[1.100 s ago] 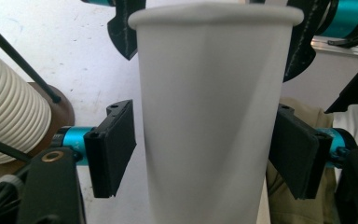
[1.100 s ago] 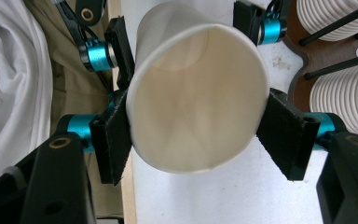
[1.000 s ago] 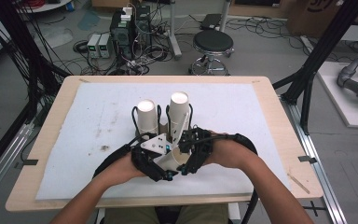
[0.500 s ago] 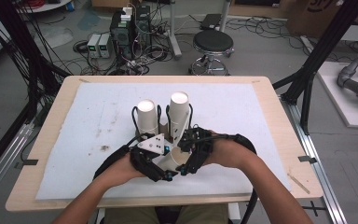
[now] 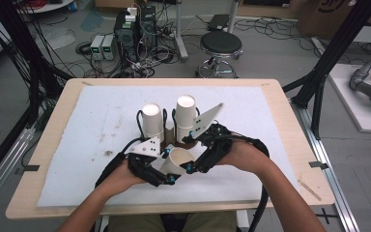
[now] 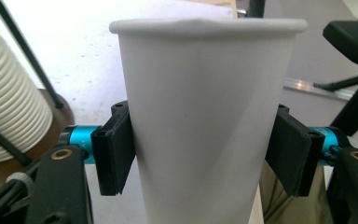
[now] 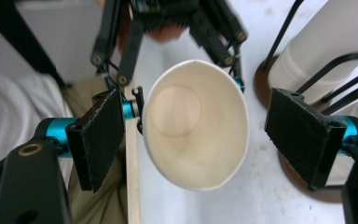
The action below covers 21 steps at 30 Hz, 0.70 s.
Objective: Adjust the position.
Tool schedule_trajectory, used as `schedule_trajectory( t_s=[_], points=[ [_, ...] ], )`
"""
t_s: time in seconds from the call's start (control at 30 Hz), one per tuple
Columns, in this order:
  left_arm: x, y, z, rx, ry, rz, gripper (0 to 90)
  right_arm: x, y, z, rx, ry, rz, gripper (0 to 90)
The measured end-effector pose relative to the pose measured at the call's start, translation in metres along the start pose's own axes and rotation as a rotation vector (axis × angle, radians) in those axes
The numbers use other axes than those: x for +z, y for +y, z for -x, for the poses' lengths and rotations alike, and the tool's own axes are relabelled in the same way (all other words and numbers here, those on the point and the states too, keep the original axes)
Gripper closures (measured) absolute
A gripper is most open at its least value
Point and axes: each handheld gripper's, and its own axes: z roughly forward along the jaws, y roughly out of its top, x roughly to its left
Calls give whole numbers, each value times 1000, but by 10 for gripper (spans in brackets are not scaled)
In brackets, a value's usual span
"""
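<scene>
1. Rightward and upward goes the person's right hand since the earlier high-view pictures. Its grey three-cornered plate now stands tipped beside the taller stack, and a single cup has come clear between the two tools.

2. High view: a pale wooden table [image 5: 67, 96] carries a scuffed white foam mat [image 5: 101, 111]. On the mat a black wire rack [image 5: 138, 121] on a brown round base [image 5: 171, 142] holds a shorter stack of white paper cups [image 5: 152, 121] and a taller stack of white paper cups [image 5: 185, 113]. Just in front of the rack, the single white paper cup [image 5: 179, 162] lies tilted off the mat, between the left gripper [image 5: 166, 166] and the right gripper [image 5: 193, 157].

3. Left gripper view: the black ribbed pads [image 6: 114, 154] sit against both sides of the cup's smooth, tapering wall, so the tool grips it. The jaws have just been opening, easing the squeeze with the cup between them, and the rolled rim shows a slight dent. The ridged rims of a stack [image 6: 9, 107] stand at the left.

4. Right gripper view: the cup's mouth faces the camera, showing a cream-coloured inside and a round bottom. The right gripper's coarse black pads [image 7: 300, 130] stand wide on either side of the cup, touching nothing.

5. Progress, as it looks: one cup is separated from the stacks. The right tool has yet to close on it, and the cup has yet to be set down.
</scene>
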Motion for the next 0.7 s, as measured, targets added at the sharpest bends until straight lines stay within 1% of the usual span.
schedule_trajectory(
  t_s=[0.03, 0.1, 0.2, 0.23, 0.3, 0.33, 0.37, 0.4, 0.47, 0.53, 0.57, 0.6, 0.63, 0.67, 0.7],
  points=[
    [-2, -1, -1, -3, 6, 11, 310, -4, -2, 0, 15, -14, 31, 207],
    [-7, -6, -2, -16, 26, 45, 310, -7, -6, 1, 21, -43, 58, 208],
    [-17, -15, -4, -39, 67, 91, 309, -14, -19, 3, 56, -106, 101, 208],
    [-20, -16, -5, -39, 79, 99, 309, -16, -23, 4, 71, -118, 116, 208],
    [-27, -22, -7, -57, 110, 137, 309, -18, -31, 6, 95, -146, 137, 208],
    [-29, -24, -8, -63, 124, 149, 309, -19, -37, 6, 121, -157, 155, 208],
    [-31, -26, -8, -66, 133, 155, 307, -20, -42, 7, 132, -163, 168, 208],
    [-35, -28, -9, -69, 146, 167, 307, -20, -45, 8, 143, -170, 178, 208],
    [-40, -33, -10, -81, 170, 189, 306, -21, -56, 9, 173, -199, 184, 208],
    [-45, -36, -11, -85, 191, 204, 304, -21, -66, 9, 202, -230, 196, 208],
    [-49, -39, -11, -87, 207, 216, 303, -21, -70, 9, 207, -242, 206, 208],
    [-51, -41, -11, -92, 216, 226, 301, -21, -77, 9, 223, -264, 215, 208],
    [-55, -44, -11, -96, 246, 247, 298, -21, -81, 9, 235, -279, 218, 208],
    [-58, -46, -12, -97, 263, 259, 296, -21, -89, 9, 238, -308, 223, 208],
    [-62, -48, -12, -107, 281, 281, 296, -21, -94, 9, 253, -325, 223, 208]
  ],
)
